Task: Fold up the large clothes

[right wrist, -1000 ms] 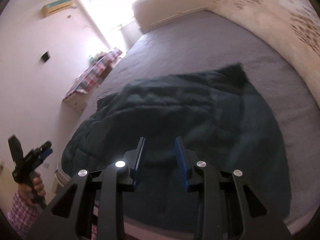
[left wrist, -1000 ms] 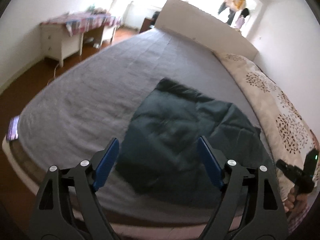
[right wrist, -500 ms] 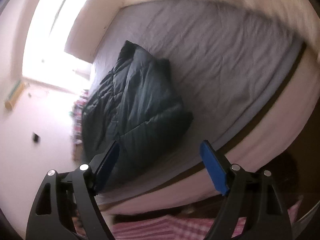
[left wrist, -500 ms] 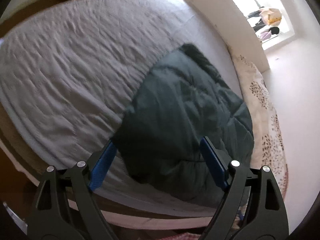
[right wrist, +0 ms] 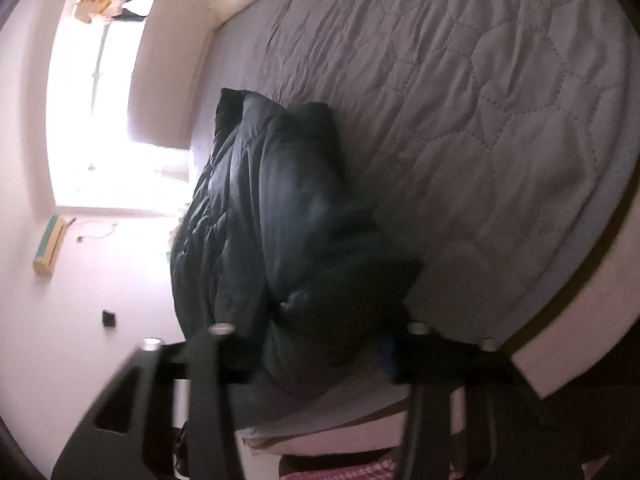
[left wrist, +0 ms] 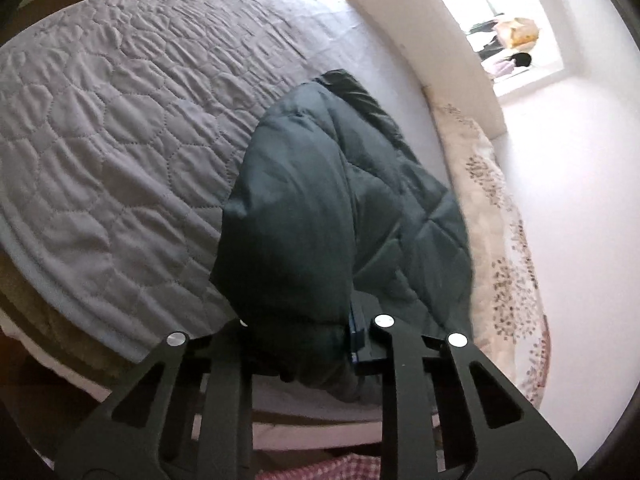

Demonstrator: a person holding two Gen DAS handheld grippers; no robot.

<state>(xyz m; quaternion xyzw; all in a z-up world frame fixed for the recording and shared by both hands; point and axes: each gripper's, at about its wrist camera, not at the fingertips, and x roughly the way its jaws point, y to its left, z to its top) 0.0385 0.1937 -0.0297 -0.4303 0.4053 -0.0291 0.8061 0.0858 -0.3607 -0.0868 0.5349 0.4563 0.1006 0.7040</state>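
Jacket (left wrist: 320,208), dark and quilted, is lying bunched near the foot edge of the bed (left wrist: 120,128), and its near hem is now being gathered between both sets of jaws. Half a second ago both tools were hanging wide over it; now the left hand-held gripper (left wrist: 298,332) is closing with padded fabric bulging between its jaws, and the right hand-held gripper (right wrist: 320,336) is closing over the neighbouring corner too. Likely the next fold is getting set up.
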